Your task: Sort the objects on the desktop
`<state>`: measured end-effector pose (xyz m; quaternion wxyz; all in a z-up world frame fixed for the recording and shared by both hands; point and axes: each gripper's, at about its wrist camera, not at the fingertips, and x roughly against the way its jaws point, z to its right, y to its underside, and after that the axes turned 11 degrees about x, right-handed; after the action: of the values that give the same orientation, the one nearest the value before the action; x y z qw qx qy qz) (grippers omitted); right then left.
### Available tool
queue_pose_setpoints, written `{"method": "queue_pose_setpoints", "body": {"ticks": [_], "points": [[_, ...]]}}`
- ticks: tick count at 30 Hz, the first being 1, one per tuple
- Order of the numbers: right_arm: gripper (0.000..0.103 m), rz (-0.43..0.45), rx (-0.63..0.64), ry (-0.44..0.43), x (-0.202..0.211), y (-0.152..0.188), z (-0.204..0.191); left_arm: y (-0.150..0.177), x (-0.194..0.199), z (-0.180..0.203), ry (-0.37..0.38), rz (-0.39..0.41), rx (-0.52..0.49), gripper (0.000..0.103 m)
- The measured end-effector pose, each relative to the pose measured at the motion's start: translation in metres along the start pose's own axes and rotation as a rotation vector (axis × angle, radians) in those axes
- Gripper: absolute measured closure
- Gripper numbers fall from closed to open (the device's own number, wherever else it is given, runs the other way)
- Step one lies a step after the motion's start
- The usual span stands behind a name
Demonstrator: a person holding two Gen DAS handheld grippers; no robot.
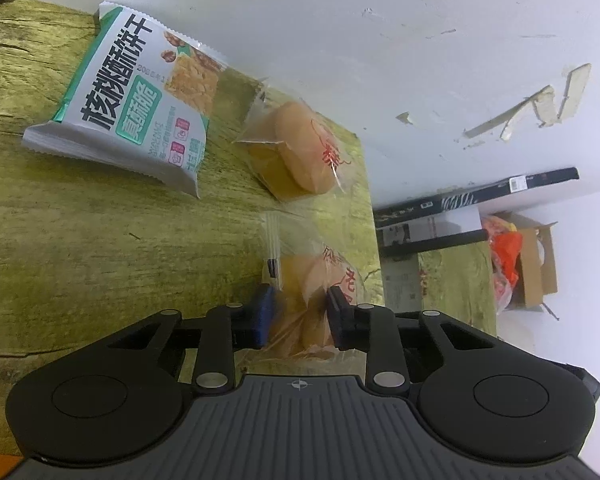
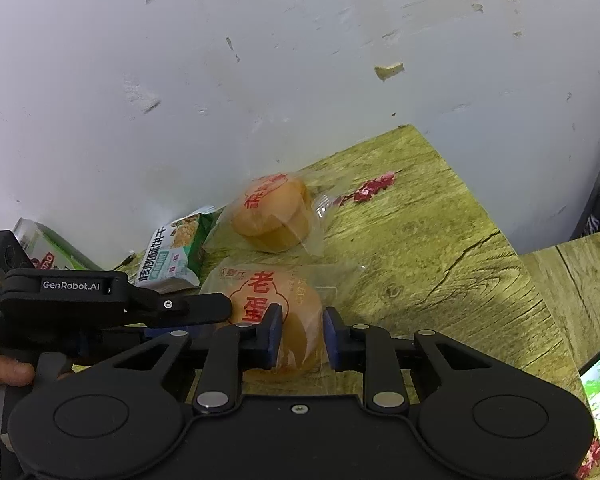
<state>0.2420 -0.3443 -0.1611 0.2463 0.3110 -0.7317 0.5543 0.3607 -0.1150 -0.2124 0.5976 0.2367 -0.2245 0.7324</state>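
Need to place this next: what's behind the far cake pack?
Behind the far cake stands only the bare white wall; the biscuit bag lies beside it. The strip of table behind the cake is hidden.

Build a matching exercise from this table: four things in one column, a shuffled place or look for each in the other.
1. near cake packet
2. far cake packet
3. biscuit packet
4. red scrap

A. green and white
B. clear wrapper, no gripper on it
C. between the right gripper's pads
D. lying alone on the bare tabletop

Pairs: 1-C, 2-B, 3-A, 4-D
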Motion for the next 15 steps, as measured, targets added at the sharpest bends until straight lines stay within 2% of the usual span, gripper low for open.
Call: {"method": "queue_pose_setpoints", "body": {"ticks": [7,15], "points": [[0.081,0.018,-0.007,-0.024,0.01,0.004,-0.004,0.006,0.017,0.008,0.013,0.023,-0.031,0.076],[0.081,0.099,0.042,-0.046,0.038,-0.004,-0.024,0.016,0.061,0.026,0.058,0.083,-0.06,0.076]]}}
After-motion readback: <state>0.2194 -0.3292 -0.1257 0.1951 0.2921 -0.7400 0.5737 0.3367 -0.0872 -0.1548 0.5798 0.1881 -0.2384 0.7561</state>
